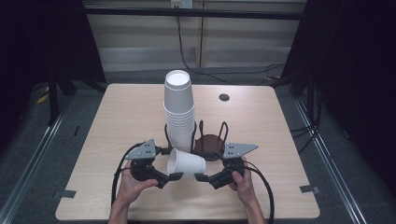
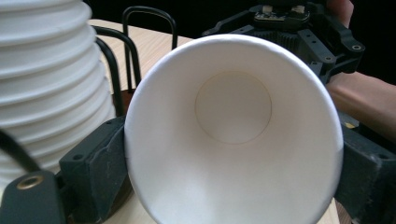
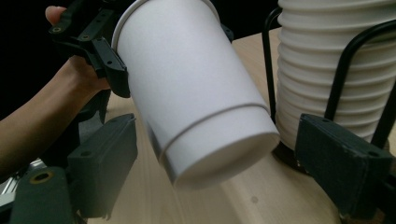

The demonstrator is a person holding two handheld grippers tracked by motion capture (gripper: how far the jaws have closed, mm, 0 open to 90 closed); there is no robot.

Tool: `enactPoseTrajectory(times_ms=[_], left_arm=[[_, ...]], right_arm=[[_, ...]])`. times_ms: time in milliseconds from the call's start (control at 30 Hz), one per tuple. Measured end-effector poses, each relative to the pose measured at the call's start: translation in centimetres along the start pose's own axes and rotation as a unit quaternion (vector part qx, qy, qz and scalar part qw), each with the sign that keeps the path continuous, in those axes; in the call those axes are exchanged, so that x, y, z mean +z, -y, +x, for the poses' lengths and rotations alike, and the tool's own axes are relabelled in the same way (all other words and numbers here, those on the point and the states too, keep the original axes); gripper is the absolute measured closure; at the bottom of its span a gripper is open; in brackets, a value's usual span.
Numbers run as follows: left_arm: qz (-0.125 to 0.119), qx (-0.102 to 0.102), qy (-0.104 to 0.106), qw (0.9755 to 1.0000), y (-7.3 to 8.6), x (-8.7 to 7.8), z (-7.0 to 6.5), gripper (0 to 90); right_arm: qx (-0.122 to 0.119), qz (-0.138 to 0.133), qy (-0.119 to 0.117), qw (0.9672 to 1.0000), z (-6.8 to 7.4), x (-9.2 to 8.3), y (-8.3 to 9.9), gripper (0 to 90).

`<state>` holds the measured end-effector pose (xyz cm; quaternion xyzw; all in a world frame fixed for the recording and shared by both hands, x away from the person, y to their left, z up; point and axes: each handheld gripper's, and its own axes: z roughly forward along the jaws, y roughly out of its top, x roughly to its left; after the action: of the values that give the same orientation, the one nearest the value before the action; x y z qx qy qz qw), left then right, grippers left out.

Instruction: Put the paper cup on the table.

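A single white paper cup [image 1: 186, 163] lies on its side in the air between both grippers, near the table's front. My left gripper [image 1: 171, 163] is shut on it at the rim; in the left gripper view the cup's open mouth [image 2: 233, 130] faces the camera with a black jaw pressed on each side. My right gripper [image 1: 208, 165] is open. Its two jaws stand wide either side of the cup's base [image 3: 196, 93], with a gap on both sides. A tall stack of white cups [image 1: 179, 107] stands just behind.
The stack sits in a black wire holder with a round brown base [image 1: 208, 143], directly behind the grippers. The wooden table [image 1: 116, 116] has a small dark grommet hole [image 1: 224, 97] at the back right. Dark floor and cables lie beyond the table.
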<state>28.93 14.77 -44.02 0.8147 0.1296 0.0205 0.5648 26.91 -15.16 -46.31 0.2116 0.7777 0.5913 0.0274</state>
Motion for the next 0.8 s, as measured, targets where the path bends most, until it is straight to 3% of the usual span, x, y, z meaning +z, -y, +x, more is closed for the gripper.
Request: enactPoseTrajectory(times_ms=[200, 333, 400, 533, 667, 800], left_arm=[[0.018, -0.001, -0.013, 0.9998, -0.1, -1.0, 0.2, 10.6], [0.026, 0.002, -0.022, 0.9994, 0.0, -1.6, 0.3, 10.5], [0.03, 0.004, -0.023, 0.9993, 0.1, -1.8, 0.2, 10.4], [0.04, 0.0, -0.032, 0.9987, 0.2, -2.2, 0.2, 10.1], [0.053, 0.003, -0.038, 0.9978, 0.2, -2.6, 0.4, 10.1], [0.069, 0.006, -0.04, 0.9968, 0.1, -3.0, 0.6, 10.0]], right_arm=[[-0.001, -0.032, 0.05, 0.9982, 0.0, -0.9, 0.4, 12.6], [-0.014, -0.031, 0.099, 0.9944, 0.2, -1.1, 0.7, 12.7], [-0.018, -0.034, 0.113, 0.9929, 0.3, -1.1, 0.8, 12.7], [-0.03, -0.061, 0.146, 0.987, 0.5, -1.4, 1.5, 12.8], [-0.029, -0.079, 0.167, 0.9824, 0.6, -1.7, 2.4, 12.6], [-0.028, -0.083, 0.174, 0.9808, 0.6, -1.7, 3.0, 12.6]])
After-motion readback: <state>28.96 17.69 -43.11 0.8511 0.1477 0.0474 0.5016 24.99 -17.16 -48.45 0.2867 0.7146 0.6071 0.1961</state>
